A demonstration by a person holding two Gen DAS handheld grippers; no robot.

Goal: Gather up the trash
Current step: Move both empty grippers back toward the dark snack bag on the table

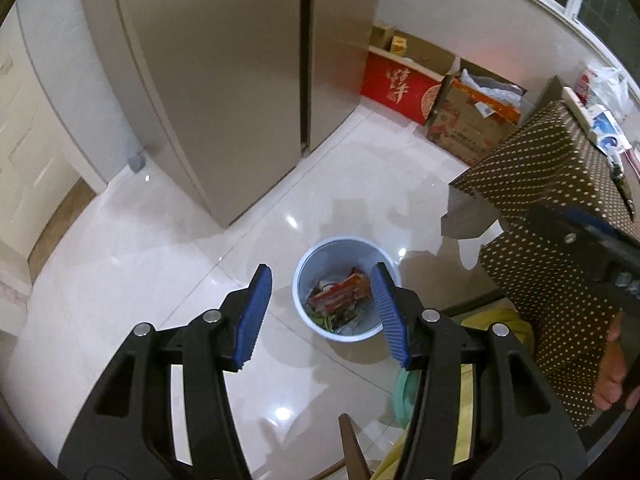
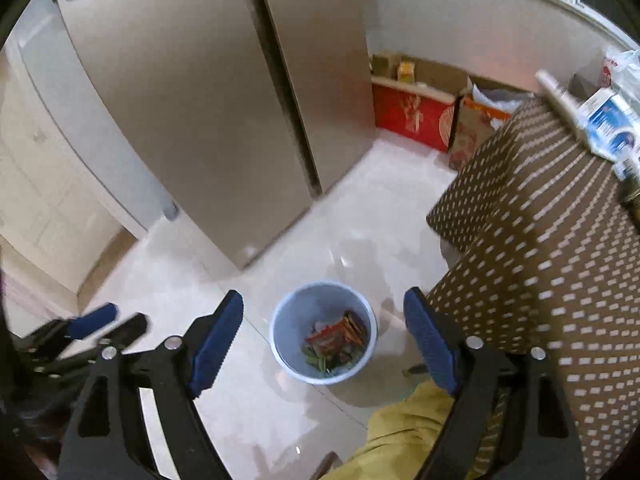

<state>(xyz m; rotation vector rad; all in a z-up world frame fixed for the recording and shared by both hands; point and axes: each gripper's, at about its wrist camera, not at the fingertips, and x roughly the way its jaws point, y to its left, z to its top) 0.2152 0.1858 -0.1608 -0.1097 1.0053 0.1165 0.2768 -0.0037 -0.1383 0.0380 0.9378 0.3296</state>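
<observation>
Landmark: bin (image 1: 344, 288), pale blue, standing on the glossy tiled floor (image 1: 160, 280). Left of the bin, white cabinet (image 1: 24, 128); beyond the bin and to its left, tall beige fridge (image 1: 224, 80). Left claw (image 1: 322, 312) hangs above the bin, released, blue pads apart with nothing between them; the bin shows through the gap. In the bin: trash (image 1: 340, 294), a red wrapper plus some green and white scraps lying on the bottom. Right claw (image 2: 324, 344) likewise above the bin, spread wide and empty, bin seen between its pads. In the right wrist view the left claw appears low and left of the bin, blurred. Beyond the bin and to its right, red box (image 1: 400, 86) and brown carton (image 1: 468, 124) by the wall. Right of the bin, desk (image 1: 560, 184) under a brown dotted cloth, cartons and a plastic bag on top.
</observation>
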